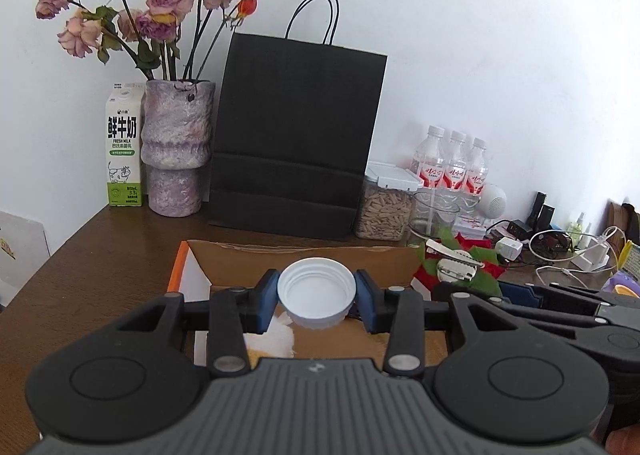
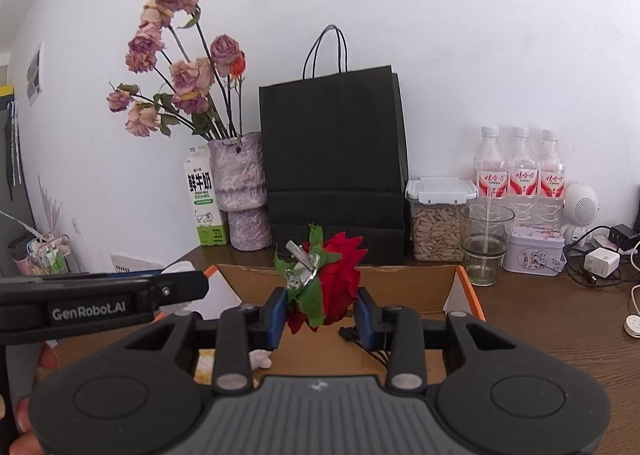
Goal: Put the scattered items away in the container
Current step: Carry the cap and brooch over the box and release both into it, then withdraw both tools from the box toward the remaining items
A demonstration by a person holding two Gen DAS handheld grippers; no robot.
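Note:
My left gripper [image 1: 317,297] is shut on a white plastic lid [image 1: 316,287], holding it above the open cardboard box [image 1: 304,261]. My right gripper [image 2: 320,307] is shut on a red fabric flower hair clip [image 2: 320,287] with green leaves and a metal clip, also above the cardboard box [image 2: 400,279]. The flower clip also shows in the left wrist view [image 1: 460,263], at the box's right side. A white crumpled item [image 1: 272,339] and a dark corded item [image 2: 360,339] lie inside the box.
A black paper bag [image 1: 296,135], a purple vase of dried roses [image 1: 176,147], a milk carton [image 1: 124,147], a seed jar [image 2: 438,219], a glass [image 2: 486,243], three water bottles [image 2: 520,175] and chargers with cables [image 2: 600,261] stand behind and right of the box.

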